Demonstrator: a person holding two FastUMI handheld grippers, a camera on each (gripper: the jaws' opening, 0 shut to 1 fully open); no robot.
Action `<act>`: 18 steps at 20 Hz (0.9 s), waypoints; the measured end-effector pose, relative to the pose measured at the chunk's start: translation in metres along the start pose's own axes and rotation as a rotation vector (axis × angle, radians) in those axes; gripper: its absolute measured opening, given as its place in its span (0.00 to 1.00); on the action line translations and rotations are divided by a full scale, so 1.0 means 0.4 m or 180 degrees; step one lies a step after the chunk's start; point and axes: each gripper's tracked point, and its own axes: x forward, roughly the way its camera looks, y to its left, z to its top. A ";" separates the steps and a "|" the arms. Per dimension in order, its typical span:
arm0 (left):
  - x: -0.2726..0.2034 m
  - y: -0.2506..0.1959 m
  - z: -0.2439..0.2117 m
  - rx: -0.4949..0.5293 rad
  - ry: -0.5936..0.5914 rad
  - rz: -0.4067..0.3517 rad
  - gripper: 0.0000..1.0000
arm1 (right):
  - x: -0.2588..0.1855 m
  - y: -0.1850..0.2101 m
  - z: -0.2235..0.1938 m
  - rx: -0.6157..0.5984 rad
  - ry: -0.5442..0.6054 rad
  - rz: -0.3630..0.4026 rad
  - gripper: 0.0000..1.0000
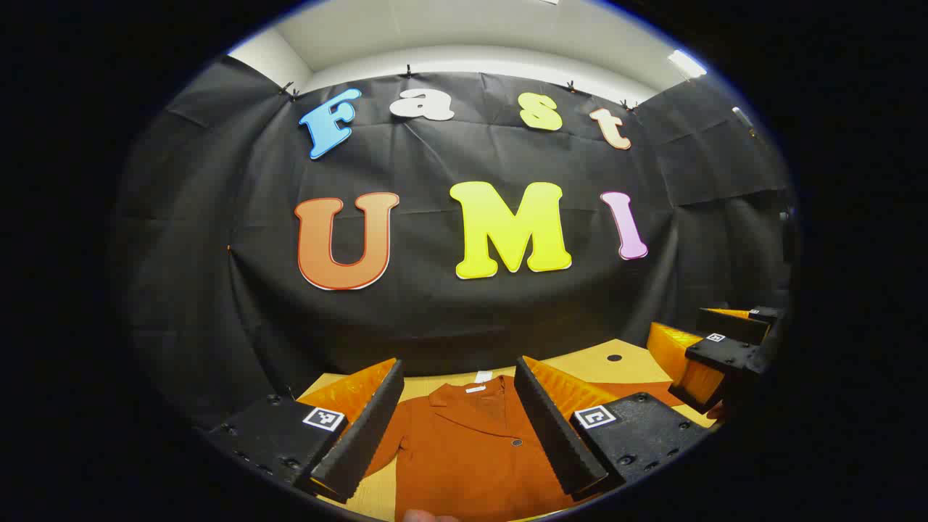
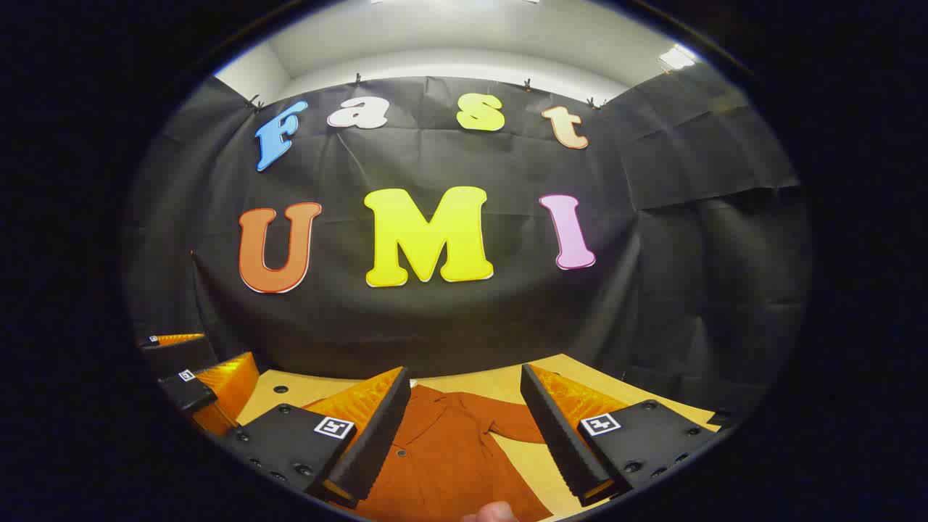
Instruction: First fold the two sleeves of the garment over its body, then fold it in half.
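Observation:
A rust-orange buttoned garment (image 1: pixel 464 449) lies flat on the wooden table (image 1: pixel 587 366), collar toward the booth wall. My left gripper (image 1: pixel 458 420) hovers above its chest, open, with nothing between the fingers. In the right gripper view the same garment (image 2: pixel 449 457) lies below my right gripper (image 2: pixel 464 424), also open and empty; one sleeve (image 2: pixel 518 424) runs off to the right on the table (image 2: pixel 493 384). The right gripper (image 1: pixel 714 355) appears at the right edge of the left gripper view, and the left gripper (image 2: pixel 196 377) at the left edge of the right gripper view.
The black cloth wall (image 1: pixel 464 290) closes off the far side of the table. A small round hole (image 1: pixel 614 357) sits in the tabletop near the far right. A fingertip (image 2: pixel 489 513) shows at the bottom edge of the right gripper view.

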 end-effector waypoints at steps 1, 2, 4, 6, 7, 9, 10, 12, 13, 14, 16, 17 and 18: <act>0.000 0.001 -0.003 0.0000 0.0002 0.0006 0.99 | -0.002 0.009 0.008 0.0007 -0.0028 0.0034 0.97; 0.001 0.002 0.002 -0.0002 -0.0010 0.0005 0.99 | -0.005 0.015 0.011 -0.0001 -0.0046 0.0055 0.97; 0.000 0.001 0.005 -0.0019 -0.0025 0.0011 0.99 | -0.007 0.018 0.015 0.0008 -0.0079 0.0079 0.97; -0.004 0.009 0.014 -0.0003 -0.0082 0.0036 0.99 | -0.006 0.021 0.021 0.0022 -0.0114 0.0106 0.97; -0.001 0.019 0.024 -0.0036 -0.0130 0.0061 0.99 | -0.004 0.026 0.025 0.0016 -0.0148 0.0126 0.97; 0.001 0.025 0.028 -0.0086 -0.0157 0.0075 0.99 | 0.000 0.025 0.037 -0.0082 -0.0208 0.0137 0.94; 0.000 0.036 0.034 -0.0102 -0.0164 0.0103 0.99 | 0.002 0.032 0.045 -0.0109 -0.0230 0.0181 0.97; -0.001 0.046 0.037 -0.0178 -0.0137 0.0149 0.99 | -0.002 0.059 0.049 -0.0094 -0.0268 0.0335 0.94; -0.003 0.040 0.050 -0.0220 -0.0180 0.0133 0.99 | -0.004 0.069 0.053 -0.0096 -0.0276 0.0377 0.97; 0.000 0.041 0.067 -0.0217 -0.0246 0.0154 0.99 | -0.008 0.067 0.060 -0.0120 -0.0293 0.0394 0.97; 0.010 0.040 0.081 -0.0134 -0.0296 0.0179 0.99 | -0.012 0.075 0.081 -0.0146 -0.0343 0.0439 0.97; 0.017 0.037 0.076 -0.0094 -0.0272 0.0181 0.99 | -0.007 0.082 0.096 -0.0170 -0.0382 0.0479 0.97; 0.021 0.037 0.076 -0.0090 -0.0242 0.0199 0.99 | -0.003 0.091 0.110 -0.0192 -0.0407 0.0529 0.97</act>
